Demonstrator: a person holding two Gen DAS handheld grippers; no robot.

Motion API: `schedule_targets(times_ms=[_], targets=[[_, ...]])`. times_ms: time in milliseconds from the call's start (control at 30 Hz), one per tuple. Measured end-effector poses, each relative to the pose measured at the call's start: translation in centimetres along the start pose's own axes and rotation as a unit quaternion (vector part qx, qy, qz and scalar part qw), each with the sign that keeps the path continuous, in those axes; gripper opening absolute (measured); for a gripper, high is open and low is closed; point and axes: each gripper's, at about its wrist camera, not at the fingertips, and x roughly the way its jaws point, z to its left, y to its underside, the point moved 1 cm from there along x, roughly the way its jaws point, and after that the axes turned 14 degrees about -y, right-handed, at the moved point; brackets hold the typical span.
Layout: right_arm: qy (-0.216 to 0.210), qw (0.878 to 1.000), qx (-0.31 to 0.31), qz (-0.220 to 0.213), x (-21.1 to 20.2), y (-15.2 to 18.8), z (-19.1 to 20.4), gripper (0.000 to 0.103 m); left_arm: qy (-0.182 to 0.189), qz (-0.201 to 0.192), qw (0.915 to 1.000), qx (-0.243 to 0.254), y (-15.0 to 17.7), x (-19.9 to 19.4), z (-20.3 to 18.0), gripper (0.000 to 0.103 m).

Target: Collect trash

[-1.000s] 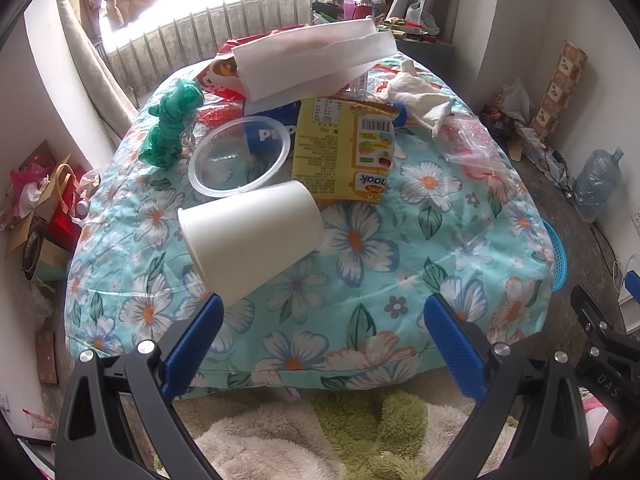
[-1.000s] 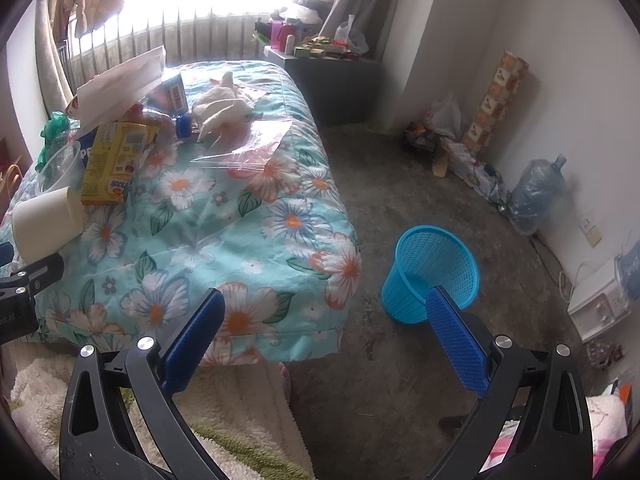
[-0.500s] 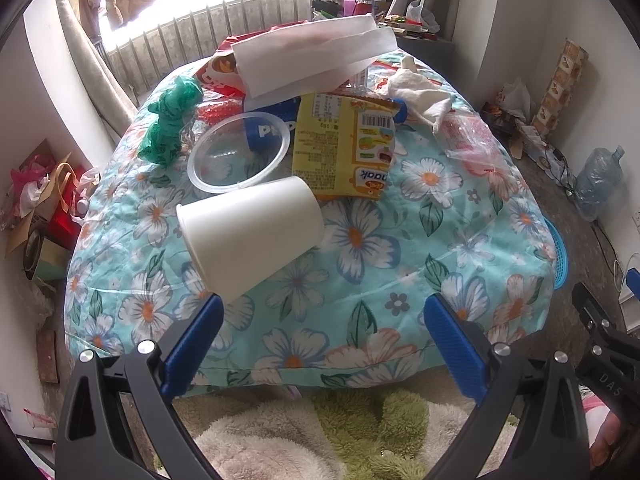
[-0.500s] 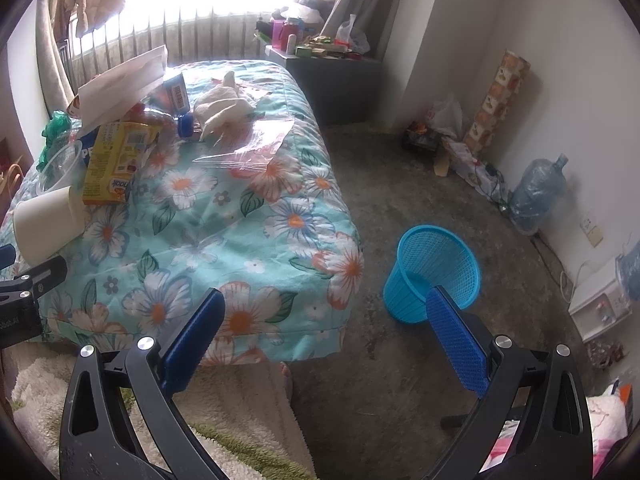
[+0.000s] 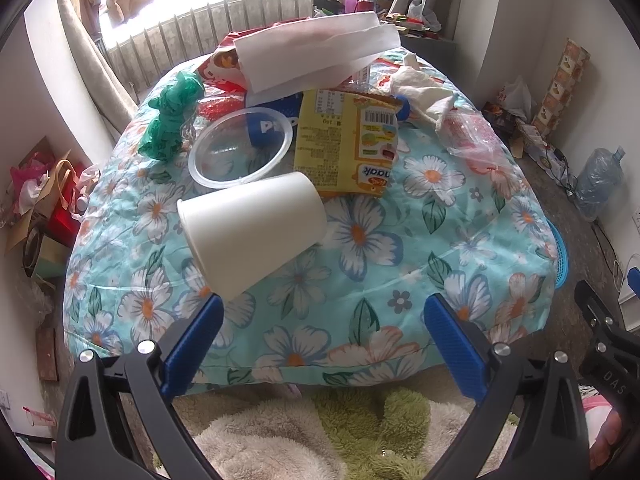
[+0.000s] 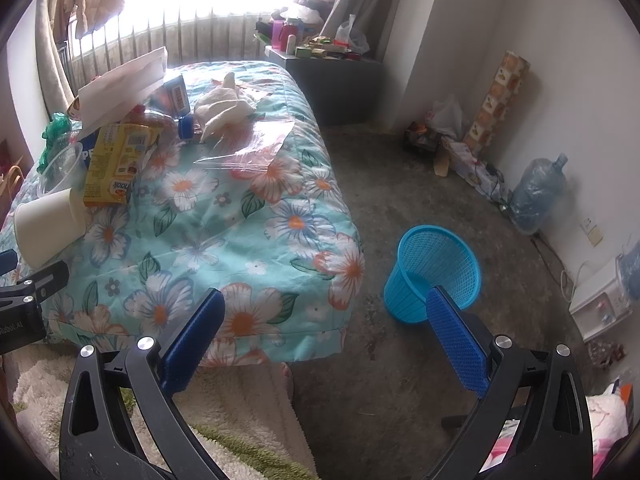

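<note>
Ahead of the left gripper, whose jaws stand wide apart and empty, a white cup lies tipped on the floral bed. Beyond the right gripper, equally spread, stands a blue basket.

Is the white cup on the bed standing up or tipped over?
Tipped over: the white cup lies on its side on the bed.
</note>
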Motion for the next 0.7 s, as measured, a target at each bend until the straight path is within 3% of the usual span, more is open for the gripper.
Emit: schedule_targets(times_ms=[400, 567, 700], targets=[[-0.012, 1.0, 0.006, 0.001, 0.1, -0.2, 0.1, 0.096, 0.0, 0.003, 1.0, 0.001, 0.3, 0.2, 0.1, 0.099], [-0.044, 0.999, 0.001, -0.008, 0.2, -1.8, 0.8, 0.096, 0.0, -0.013, 0.9999, -0.005, -0.3, -0.2, 1.0, 0.099], [-0.092, 0.995, -0.001, -0.034, 0.0, -4.3, 2.0, 0.096, -0.009, -0.052, 0.9984, -0.021, -1.0, -1.1, 3.3, 0.099]])
